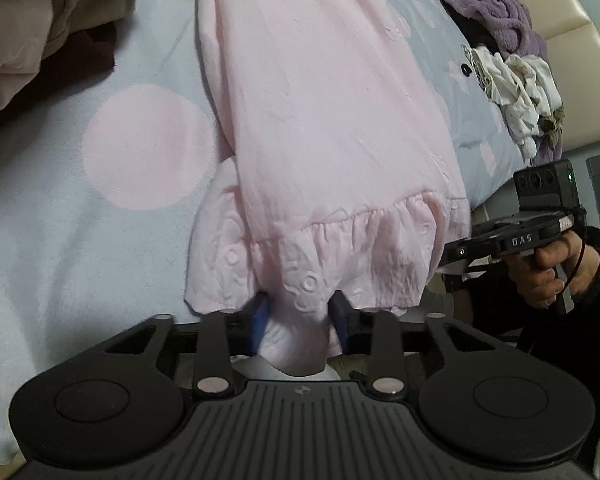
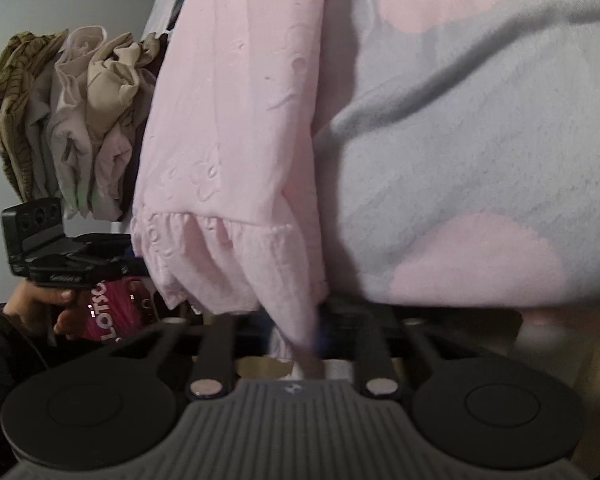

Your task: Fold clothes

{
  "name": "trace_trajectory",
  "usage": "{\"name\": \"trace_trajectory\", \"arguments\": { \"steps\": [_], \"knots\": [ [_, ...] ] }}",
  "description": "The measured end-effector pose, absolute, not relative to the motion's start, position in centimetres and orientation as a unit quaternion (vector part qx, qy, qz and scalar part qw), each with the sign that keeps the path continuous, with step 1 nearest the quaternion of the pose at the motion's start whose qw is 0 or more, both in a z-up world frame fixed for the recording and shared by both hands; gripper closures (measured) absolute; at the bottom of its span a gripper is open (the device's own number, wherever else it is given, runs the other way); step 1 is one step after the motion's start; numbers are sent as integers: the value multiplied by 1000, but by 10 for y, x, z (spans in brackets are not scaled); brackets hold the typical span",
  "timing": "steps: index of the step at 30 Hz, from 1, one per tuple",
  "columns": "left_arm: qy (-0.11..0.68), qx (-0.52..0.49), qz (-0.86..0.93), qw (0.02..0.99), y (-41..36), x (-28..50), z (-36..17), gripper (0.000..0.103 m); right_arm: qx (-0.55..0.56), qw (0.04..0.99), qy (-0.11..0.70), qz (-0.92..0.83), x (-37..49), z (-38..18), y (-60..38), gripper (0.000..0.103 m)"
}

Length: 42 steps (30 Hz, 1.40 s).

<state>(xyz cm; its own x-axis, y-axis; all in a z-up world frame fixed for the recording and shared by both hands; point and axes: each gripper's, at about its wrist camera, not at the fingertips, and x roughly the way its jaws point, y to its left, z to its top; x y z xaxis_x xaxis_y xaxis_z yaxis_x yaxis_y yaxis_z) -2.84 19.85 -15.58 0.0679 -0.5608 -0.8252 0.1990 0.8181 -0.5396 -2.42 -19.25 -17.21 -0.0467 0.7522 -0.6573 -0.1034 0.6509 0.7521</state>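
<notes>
Pink garment (image 1: 324, 128) stretched long and narrow straight ahead of both sets of jaws, long axis running away across the bed (image 1: 100, 240), ruffled hem (image 1: 340, 264) nearest. Left gripper (image 1: 300, 322) clamped on the hem: blue pads (image 1: 260, 320) closed in on a bunched fold, jaws at a narrow gap with cloth filling it. Right gripper (image 2: 312, 328) pinching the other end of the same hem, thin corner of cloth caught between nearly closed jaws, blurred in its own view but plainly gripped. Both hands level at the near edge of the bed, neither closer to the cloth than the other; hem partly hanging off that edge.

Probably the start of a lengthwise fold, carrying the hem forward toward the far end of the garment. Open spotted sheet to the left of the left jaws and to the right of the right jaws, so room to spread. Limits farther out: beige bedding pile (image 1: 40, 32) far left ahead, crumpled white and purple clothes (image 1: 516, 80) far right ahead, near the headboard (image 1: 560, 8).
</notes>
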Motion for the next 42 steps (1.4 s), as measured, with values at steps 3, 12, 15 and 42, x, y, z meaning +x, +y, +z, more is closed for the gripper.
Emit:
{"name": "trace_trajectory", "arguments": {
  "steps": [3,12,15,42],
  "knots": [
    [625,-162,-268,715,204,-31,-154,103,253,643,636,342,-25,-158,-202,96],
    [619,-158,-285,714,193,-44,-139,103,256,645,619,369,-26,-115,-229,97],
    [621,-148,-289,713,183,-49,-137,103,250,644,622,369,-26,-107,-244,97],
    [527,26,-321,786,122,-54,-109,56,63,736,566,367,-11,-115,-259,30]
  ]
}}
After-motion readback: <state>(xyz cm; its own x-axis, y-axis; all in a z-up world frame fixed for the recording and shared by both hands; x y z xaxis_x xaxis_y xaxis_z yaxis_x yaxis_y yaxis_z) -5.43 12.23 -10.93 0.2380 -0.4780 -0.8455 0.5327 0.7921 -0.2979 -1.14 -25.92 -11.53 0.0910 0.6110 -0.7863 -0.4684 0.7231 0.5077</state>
